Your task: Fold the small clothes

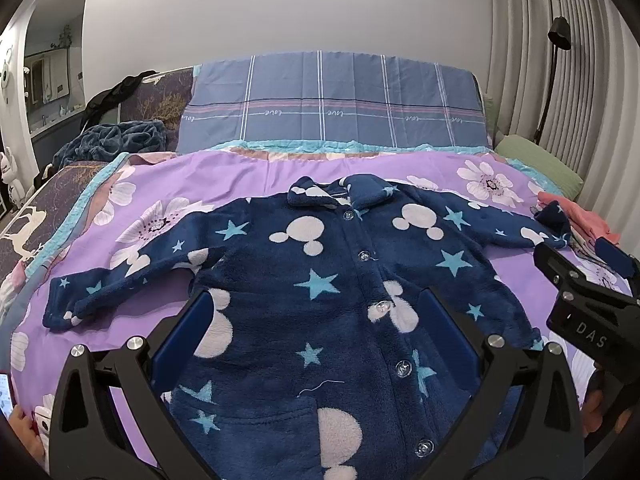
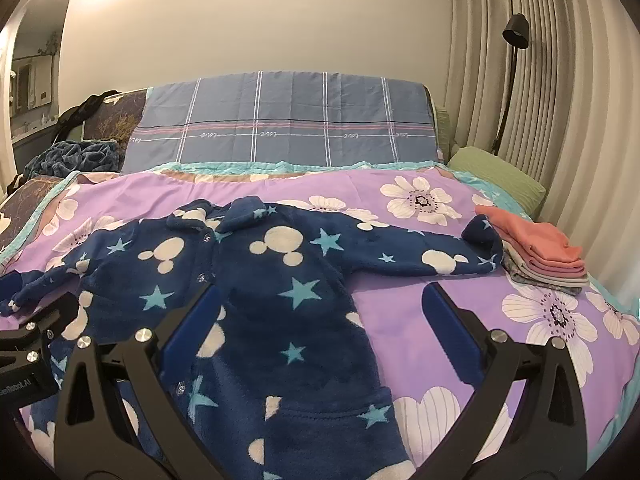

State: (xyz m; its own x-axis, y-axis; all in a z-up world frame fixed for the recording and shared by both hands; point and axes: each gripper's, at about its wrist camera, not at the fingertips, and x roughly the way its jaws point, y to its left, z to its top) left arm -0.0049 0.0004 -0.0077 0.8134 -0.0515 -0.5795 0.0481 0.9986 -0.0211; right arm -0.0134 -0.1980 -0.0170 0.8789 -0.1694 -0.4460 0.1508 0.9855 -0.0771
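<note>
A small navy fleece jacket (image 1: 320, 288) with white mouse heads, light blue stars and a buttoned front lies spread face up on the purple flowered bedcover (image 1: 248, 168), both sleeves stretched out sideways. My left gripper (image 1: 316, 316) hovers open over its lower front, nothing between the blue pads. The right gripper's black body (image 1: 588, 304) shows at that view's right edge. In the right wrist view the jacket (image 2: 256, 280) fills the left half. My right gripper (image 2: 320, 316) stands open over the jacket's right side edge and bare cover. The left gripper's body (image 2: 28, 344) is at the left edge.
A stack of folded clothes (image 2: 540, 252), salmon on top, sits at the right next to the jacket's cuff. A blue plaid sheet (image 1: 332, 104) covers the headboard. A green pillow (image 2: 496, 176), a crumpled dark blue blanket (image 1: 116, 136), curtains and a floor lamp (image 2: 514, 72) surround the bed.
</note>
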